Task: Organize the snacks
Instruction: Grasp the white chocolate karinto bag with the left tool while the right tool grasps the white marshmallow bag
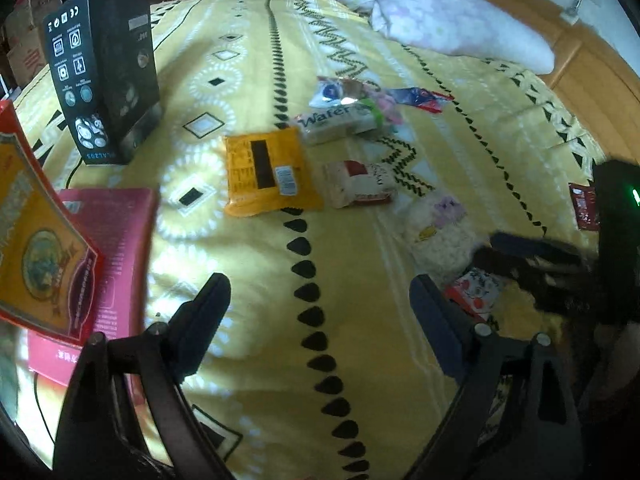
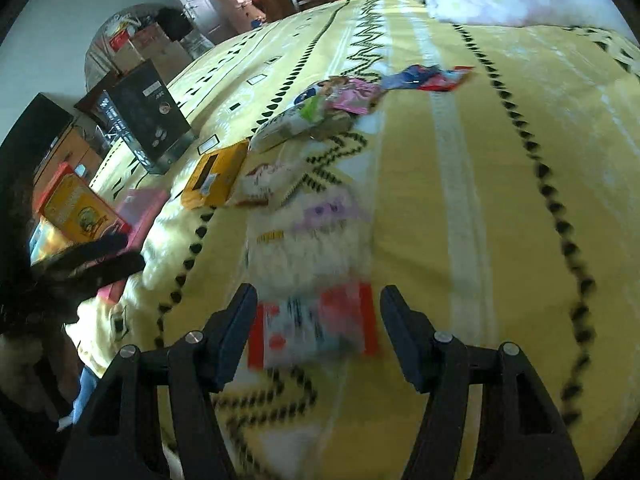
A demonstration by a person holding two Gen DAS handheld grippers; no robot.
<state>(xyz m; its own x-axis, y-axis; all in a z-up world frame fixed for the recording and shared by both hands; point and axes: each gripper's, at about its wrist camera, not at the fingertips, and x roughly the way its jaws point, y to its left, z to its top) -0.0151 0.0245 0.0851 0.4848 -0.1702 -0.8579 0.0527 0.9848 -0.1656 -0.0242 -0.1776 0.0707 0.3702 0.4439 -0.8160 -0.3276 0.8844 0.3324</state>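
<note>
Yellow patterned bedspread [image 1: 360,280] serves as the work surface; a line of black teardrop marks runs down its middle. Landmark: orange flat packet [image 1: 268,172], lying label-up near the middle of the spread.

Edges and room: left of the orange packet, a tall black box [image 1: 108,80] stands upright, and nearer the camera a pink box [image 1: 116,240] lies flat with an orange-and-red box [image 1: 36,248] tilted over it. Far right beyond the packet, a pale quilt [image 1: 452,16] is bunched by the wooden bed frame [image 1: 592,76]. The stretch of spread between the orange packet and the left gripper [image 1: 320,300] is bare cloth.

Tongs: left gripper jaws wide apart, holding nothing, over bare spread. Right gripper [image 2: 318,312] jaws also wide apart, a red-and-white packet [image 2: 312,328] lying on the spread between them; contact cannot be told, the frame is motion-blurred.

Snacks: just right of the orange packet, a white-and-red packet [image 1: 360,184]; beyond it a "Wafer" pack [image 1: 340,120], then a loose cluster of small wrappers [image 1: 360,92] and a red-blue wrapper [image 1: 420,98]. Nearer and right of the orange packet, a pale white bag [image 1: 440,232], then the red-and-white packet.
</note>
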